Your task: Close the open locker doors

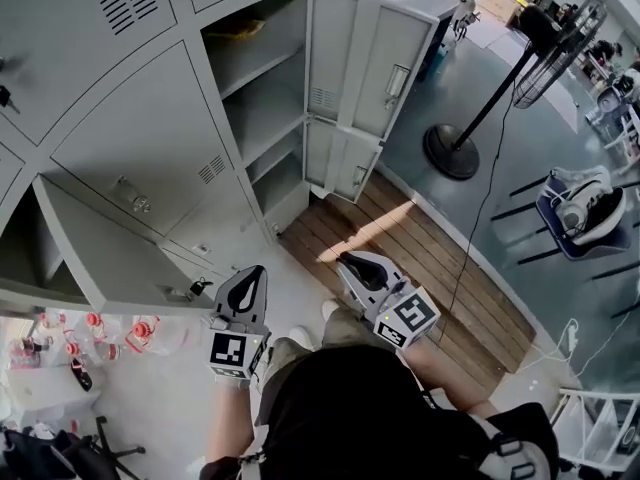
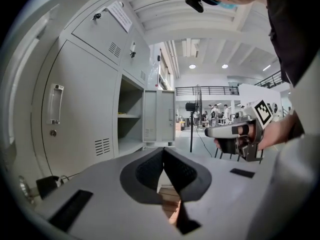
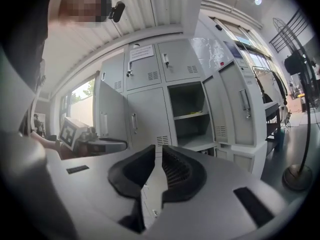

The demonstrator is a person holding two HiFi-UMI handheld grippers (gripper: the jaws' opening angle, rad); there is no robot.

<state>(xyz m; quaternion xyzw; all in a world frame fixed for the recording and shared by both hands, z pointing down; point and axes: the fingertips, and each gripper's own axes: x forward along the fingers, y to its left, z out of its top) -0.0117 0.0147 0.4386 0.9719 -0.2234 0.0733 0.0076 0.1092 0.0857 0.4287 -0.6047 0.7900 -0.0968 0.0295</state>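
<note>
A bank of grey lockers (image 1: 150, 138) stands in front of me. At its right end, an upper door (image 1: 365, 53) and a lower door (image 1: 343, 163) hang open beside bare shelves (image 1: 262, 88). Another door (image 1: 95, 253) stands open at the near left. My left gripper (image 1: 252, 272) is shut and empty, a short way from that near door. My right gripper (image 1: 346, 259) is also shut and empty, and it points toward the far open doors. The left gripper view shows the open door (image 2: 159, 116) ahead and the right gripper (image 2: 235, 131) beside it. In the right gripper view both open doors (image 3: 240, 106) (image 3: 111, 116) appear.
A standing fan (image 1: 540, 58) with a round base (image 1: 450, 151) stands on the right, its cable trailing over the floor. A wooden floor panel (image 1: 430, 258) lies before the lockers. A chair (image 1: 585, 208) is at far right, bottles (image 1: 100, 333) at lower left.
</note>
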